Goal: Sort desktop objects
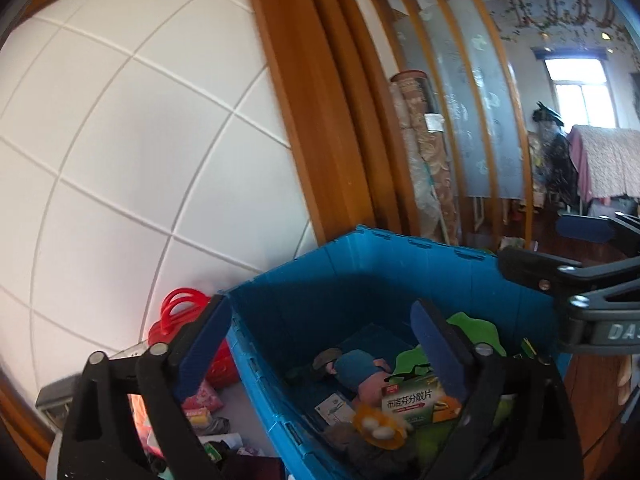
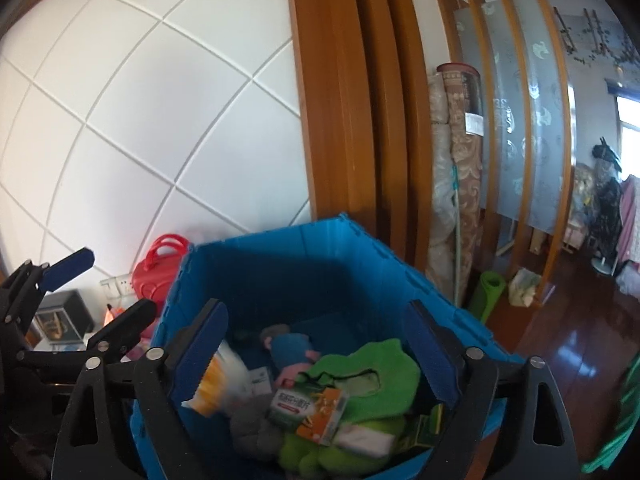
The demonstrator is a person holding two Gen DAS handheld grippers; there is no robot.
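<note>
A blue plastic crate (image 1: pixel 360 272) holds several sorted things: a green and orange medicine box (image 1: pixel 416 398), a green plush (image 1: pixel 476 330), a blue and pink soft toy (image 1: pixel 356 368) and an orange packet (image 1: pixel 380 426). My left gripper (image 1: pixel 324 360) is open and empty above the crate's left wall. My right gripper (image 2: pixel 316 356) is open above the same crate (image 2: pixel 280 280). A blurred white and orange packet (image 2: pixel 218 382) is by its left finger. The medicine box (image 2: pixel 308 410) lies on the green plush (image 2: pixel 360 376). Each gripper shows in the other's view, the right one (image 1: pixel 568 256) and the left one (image 2: pixel 96 292).
A red bag (image 1: pixel 180 316) stands against the white tiled wall (image 1: pixel 140 140) left of the crate. Small packets and clutter (image 1: pixel 200 412) lie on the desk beside it. A wooden door frame (image 1: pixel 320 120), rolled carpets (image 2: pixel 456 184) and a wooden floor (image 2: pixel 568 340) are to the right.
</note>
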